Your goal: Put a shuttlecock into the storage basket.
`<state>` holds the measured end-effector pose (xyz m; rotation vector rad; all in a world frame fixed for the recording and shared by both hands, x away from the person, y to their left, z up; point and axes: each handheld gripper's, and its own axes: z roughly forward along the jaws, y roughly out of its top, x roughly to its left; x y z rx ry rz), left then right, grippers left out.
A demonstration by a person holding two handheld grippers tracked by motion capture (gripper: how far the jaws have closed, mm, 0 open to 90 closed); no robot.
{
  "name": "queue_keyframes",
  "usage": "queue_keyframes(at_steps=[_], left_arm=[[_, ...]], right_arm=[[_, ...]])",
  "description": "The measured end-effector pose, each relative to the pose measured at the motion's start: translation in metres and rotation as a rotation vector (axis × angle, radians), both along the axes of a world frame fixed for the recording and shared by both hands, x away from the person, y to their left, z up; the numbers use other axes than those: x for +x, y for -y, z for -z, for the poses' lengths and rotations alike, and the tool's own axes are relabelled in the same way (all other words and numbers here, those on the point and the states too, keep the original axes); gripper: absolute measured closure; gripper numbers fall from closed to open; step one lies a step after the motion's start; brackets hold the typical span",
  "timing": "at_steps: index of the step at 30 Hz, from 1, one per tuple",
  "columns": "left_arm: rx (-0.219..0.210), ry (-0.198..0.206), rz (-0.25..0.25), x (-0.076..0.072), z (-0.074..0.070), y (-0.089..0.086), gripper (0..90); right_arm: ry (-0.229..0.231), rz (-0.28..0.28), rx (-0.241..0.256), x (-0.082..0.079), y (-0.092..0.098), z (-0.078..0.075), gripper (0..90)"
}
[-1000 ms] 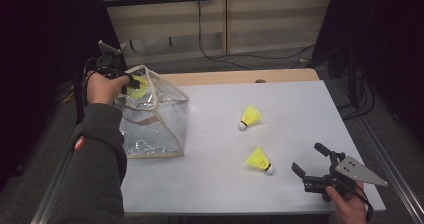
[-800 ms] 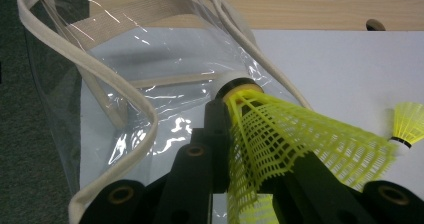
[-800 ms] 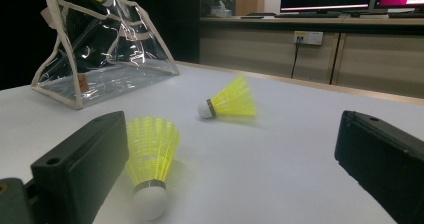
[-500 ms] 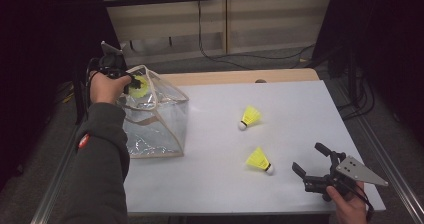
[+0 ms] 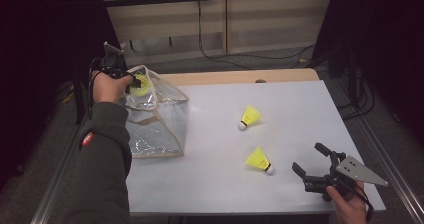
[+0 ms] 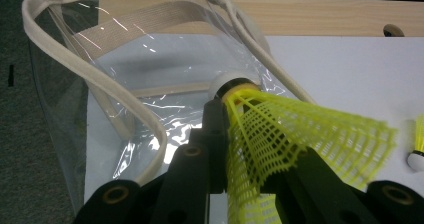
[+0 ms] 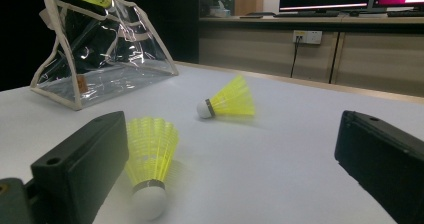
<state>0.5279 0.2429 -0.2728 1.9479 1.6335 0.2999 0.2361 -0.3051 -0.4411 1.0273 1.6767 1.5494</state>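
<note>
My left gripper (image 5: 132, 81) is shut on a yellow mesh shuttlecock (image 5: 141, 84) and holds it over the open top of a clear plastic bag with beige trim (image 5: 155, 119). In the left gripper view the jaws pinch the shuttlecock (image 6: 300, 134) by its skirt, cork end pointing into the bag (image 6: 100, 84). Two more yellow shuttlecocks lie on the white table, one mid-table (image 5: 248, 117) and one nearer the front (image 5: 260, 160). My right gripper (image 5: 308, 157) rests open at the front right, close to the nearer shuttlecock (image 7: 150, 159), which stands beside its left jaw; the farther shuttlecock (image 7: 227, 102) lies beyond.
The white table top (image 5: 300, 109) has a wooden strip (image 5: 240, 77) along its far edge. The bag stands at the table's left edge. Cabinets and cables lie behind the table. Metal rails (image 5: 395, 184) run along both sides.
</note>
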Motion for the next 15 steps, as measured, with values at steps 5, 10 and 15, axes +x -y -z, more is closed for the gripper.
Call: queue_keyframes(at_steps=[5,10,15], left_arm=[[0.006,0.0,-0.007,0.0011,0.0018,0.0021,79.5],[0.016,0.007,-0.009,0.0018,0.002,0.001,81.3],[0.03,0.015,-0.025,0.0019,0.0023,-0.0015,84.4]], right_arm=[[0.0,0.001,-0.003,0.0001,0.0001,0.0002,0.5],[0.0,0.0,-0.002,0.0002,0.0,0.0003,0.5],[0.0,-0.003,-0.001,0.0003,-0.0006,0.0005,0.5]])
